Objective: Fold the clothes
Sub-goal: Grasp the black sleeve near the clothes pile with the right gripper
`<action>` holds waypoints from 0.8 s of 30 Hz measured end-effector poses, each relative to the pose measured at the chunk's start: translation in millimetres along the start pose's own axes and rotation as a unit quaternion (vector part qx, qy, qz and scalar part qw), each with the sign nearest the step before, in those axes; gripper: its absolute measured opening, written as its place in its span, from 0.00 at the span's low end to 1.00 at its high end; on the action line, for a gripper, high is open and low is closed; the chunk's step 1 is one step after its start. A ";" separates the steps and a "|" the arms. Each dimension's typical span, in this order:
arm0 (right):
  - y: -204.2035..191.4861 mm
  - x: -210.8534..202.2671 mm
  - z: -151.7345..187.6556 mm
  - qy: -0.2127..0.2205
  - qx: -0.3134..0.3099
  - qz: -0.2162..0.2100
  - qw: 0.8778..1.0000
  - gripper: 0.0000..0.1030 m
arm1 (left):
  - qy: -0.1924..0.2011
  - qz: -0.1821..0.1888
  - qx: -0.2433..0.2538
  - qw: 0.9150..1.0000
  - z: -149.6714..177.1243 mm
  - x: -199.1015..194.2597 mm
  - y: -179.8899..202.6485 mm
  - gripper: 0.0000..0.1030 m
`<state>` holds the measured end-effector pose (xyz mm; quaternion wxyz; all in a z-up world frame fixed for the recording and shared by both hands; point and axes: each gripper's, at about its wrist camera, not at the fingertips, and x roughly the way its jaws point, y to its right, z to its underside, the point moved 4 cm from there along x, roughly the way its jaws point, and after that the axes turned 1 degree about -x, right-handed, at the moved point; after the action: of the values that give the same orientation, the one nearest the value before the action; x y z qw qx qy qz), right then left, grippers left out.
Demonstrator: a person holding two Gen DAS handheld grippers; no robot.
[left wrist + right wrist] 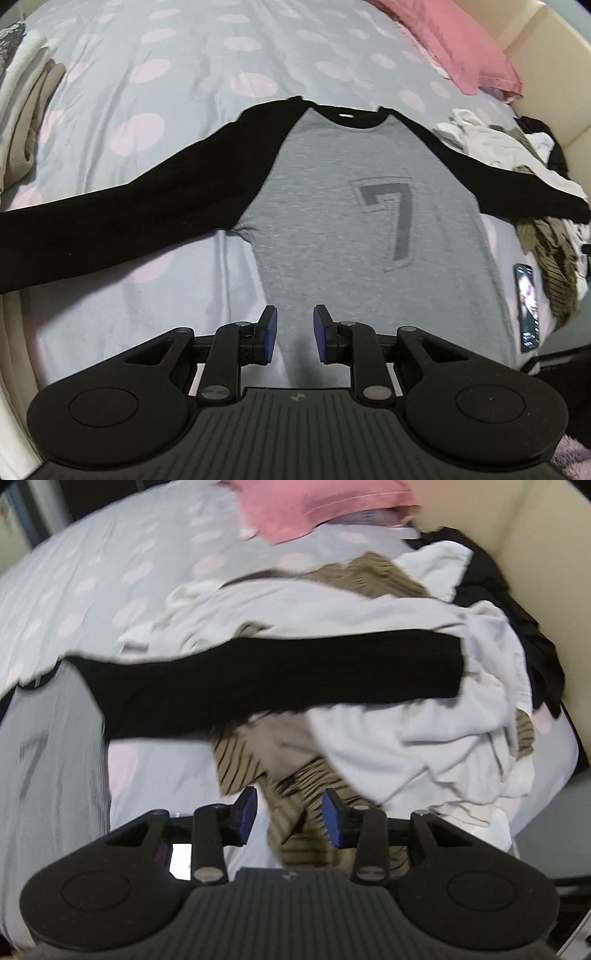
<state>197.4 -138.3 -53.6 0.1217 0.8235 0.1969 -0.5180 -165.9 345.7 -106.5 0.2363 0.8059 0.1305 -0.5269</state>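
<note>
Lying flat ahead of the open, empty left tongs [294, 334], the raglan shirt [332, 206] drapes one sleeve over laundry [406, 709] beyond the open right tongs [289, 818].

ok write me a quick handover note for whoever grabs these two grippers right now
Left gripper: open, empty, above the hem of the grey raglan shirt with black sleeves and a 7.
Right gripper: open, empty, over the heap of white and tan striped unfolded clothes.
Shirt lies flat, face up on the dotted lilac bedsheet; one sleeve drapes over the heap.
Done: shirt spread out.
Left: fold sleeves in, fold body, then the heap.
</note>
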 end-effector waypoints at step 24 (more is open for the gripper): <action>131.1 37.7 -60.9 0.091 0.225 0.013 0.970 0.43 | 0.011 -0.060 -0.018 0.998 -19.9 22.4 -18.9 0.19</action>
<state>320.0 -223.2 -61.6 -0.0781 0.8761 0.0750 -0.4698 -149.8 371.3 -125.0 0.2175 0.7978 0.1909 -0.5289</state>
